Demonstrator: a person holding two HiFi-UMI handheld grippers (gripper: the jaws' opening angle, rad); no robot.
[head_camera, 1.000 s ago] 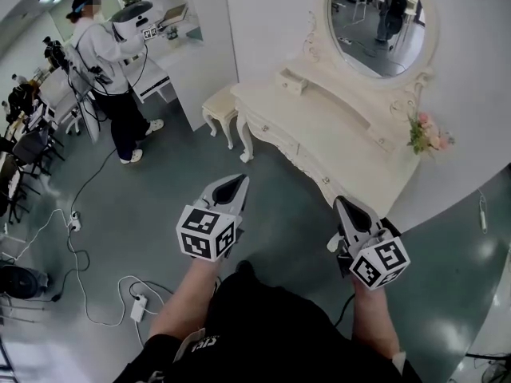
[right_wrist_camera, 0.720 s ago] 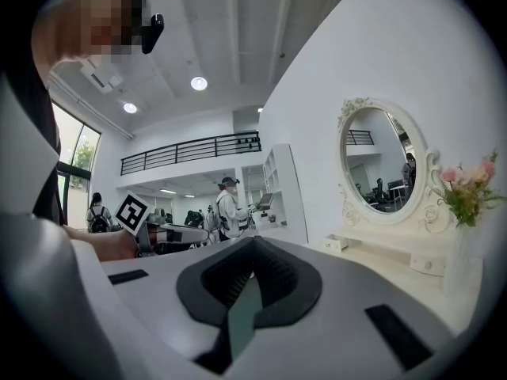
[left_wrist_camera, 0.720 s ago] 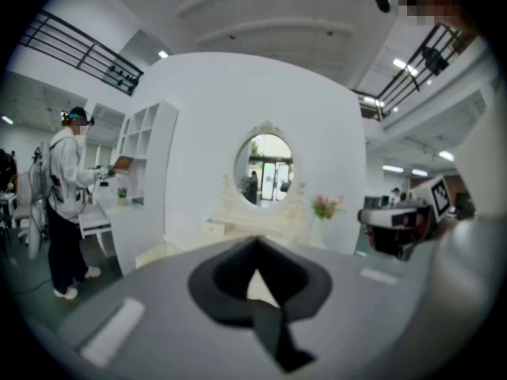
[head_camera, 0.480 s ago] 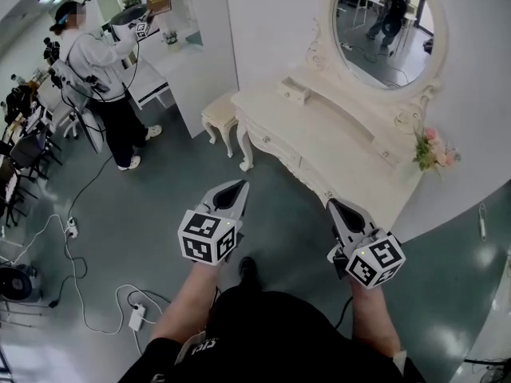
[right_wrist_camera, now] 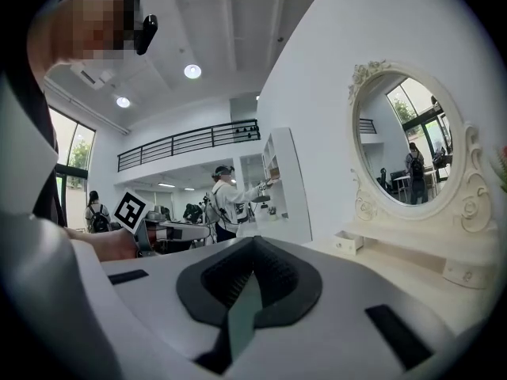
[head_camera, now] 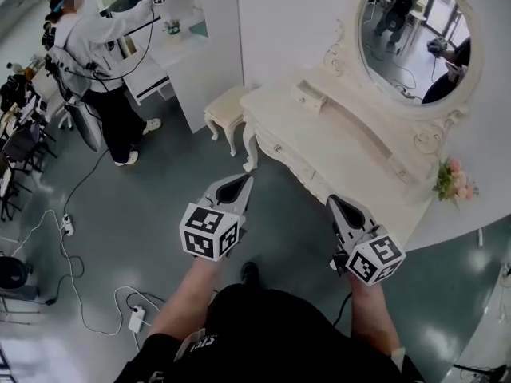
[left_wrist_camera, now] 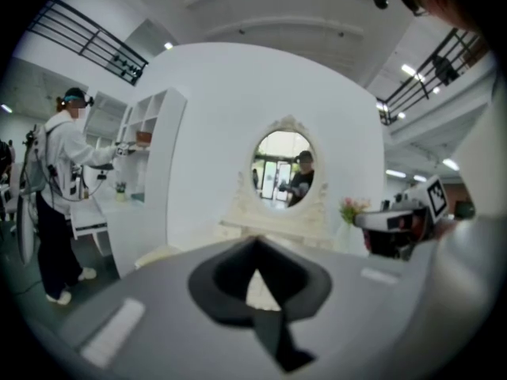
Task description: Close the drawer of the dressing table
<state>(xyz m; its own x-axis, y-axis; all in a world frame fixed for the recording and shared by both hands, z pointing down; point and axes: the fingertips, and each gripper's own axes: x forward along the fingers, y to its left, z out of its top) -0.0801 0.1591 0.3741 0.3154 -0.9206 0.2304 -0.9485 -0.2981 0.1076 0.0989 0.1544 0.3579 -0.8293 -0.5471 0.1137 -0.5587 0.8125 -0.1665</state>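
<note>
The cream dressing table [head_camera: 335, 146] stands against the white wall under an oval mirror [head_camera: 415, 34]. A small drawer [head_camera: 308, 96] juts out a little from the raised shelf on its top; the right gripper view shows that drawer [right_wrist_camera: 348, 242] too. My left gripper [head_camera: 242, 180] is shut and empty, pointing at the table's left end from over the floor. Short of the table's front edge, my right gripper [head_camera: 332, 200] is also shut with nothing in it. Neither touches the table. The left gripper view has the table [left_wrist_camera: 273, 226] straight ahead past the closed jaws [left_wrist_camera: 255, 244].
A cream stool [head_camera: 226, 106] sits at the table's left end. Pink flowers [head_camera: 453, 180] stand at its right end. A person [head_camera: 96, 54] reaches into a white shelf unit [head_camera: 188, 46] at the far left. Cables and a power strip [head_camera: 137, 319] lie on the floor.
Both grippers have come nearer to the dressing table, which now looks larger and further right. The person at the far left has raised an arm to the shelves.
</note>
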